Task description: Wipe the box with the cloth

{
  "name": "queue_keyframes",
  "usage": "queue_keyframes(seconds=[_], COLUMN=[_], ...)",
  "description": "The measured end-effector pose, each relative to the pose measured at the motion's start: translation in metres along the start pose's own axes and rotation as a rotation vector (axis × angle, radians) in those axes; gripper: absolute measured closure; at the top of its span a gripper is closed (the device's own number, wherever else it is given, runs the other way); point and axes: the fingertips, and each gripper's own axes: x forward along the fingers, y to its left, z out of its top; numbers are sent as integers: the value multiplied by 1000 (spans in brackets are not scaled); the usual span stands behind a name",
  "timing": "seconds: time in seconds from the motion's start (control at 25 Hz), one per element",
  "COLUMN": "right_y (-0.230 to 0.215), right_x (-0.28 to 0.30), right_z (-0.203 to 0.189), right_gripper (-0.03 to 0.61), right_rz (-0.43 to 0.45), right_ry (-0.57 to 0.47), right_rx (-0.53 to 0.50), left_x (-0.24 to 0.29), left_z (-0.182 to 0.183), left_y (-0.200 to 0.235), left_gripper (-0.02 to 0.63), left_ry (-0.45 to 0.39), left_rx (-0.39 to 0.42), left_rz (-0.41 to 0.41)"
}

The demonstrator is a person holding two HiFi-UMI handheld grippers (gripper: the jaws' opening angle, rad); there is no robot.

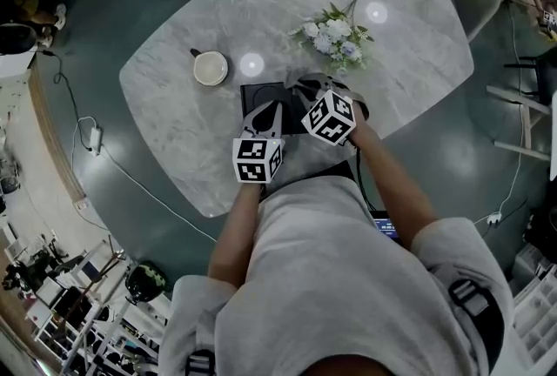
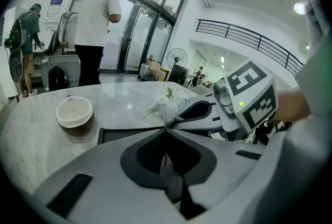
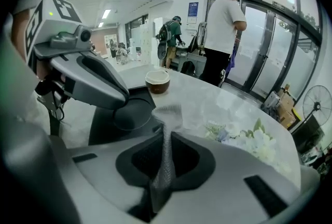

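Left hand-held gripper (image 2: 166, 129) has its jaws pressed together, tips over the flat black rectangular box (image 1: 258, 93), which lies on the grey-white marble oval desk (image 1: 174, 104) near the person's edge. Right hand-held gripper (image 3: 165, 137) is pinching a thin grey mesh cloth (image 3: 167, 113) that sticks out past its tips above the box's near right part; contact with the box can't be made out. A white lidded cup (image 1: 210, 68) stands just left of the box, and a white-and-pale-blue flower bunch (image 1: 335, 35) lies beyond it to the right.
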Motion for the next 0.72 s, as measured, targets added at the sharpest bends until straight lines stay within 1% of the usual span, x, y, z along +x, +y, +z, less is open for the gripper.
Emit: queue_keyframes(seconds=[0.2, 0.4, 0.72], right_y=[5, 10, 32], right_x=[5, 4, 2], right_z=[-1, -3, -9], right_gripper=[537, 537, 537], right_rz=[21, 8, 20], right_ry=[0, 10, 43], right_rx=[-5, -3, -3], left_x=[4, -2, -11], left_z=[-1, -4, -13], left_y=[4, 4, 3], left_gripper=[592, 592, 592], left_ry=[1, 0, 3], left_rx=[-7, -5, 8], left_rz=[-3, -11, -26])
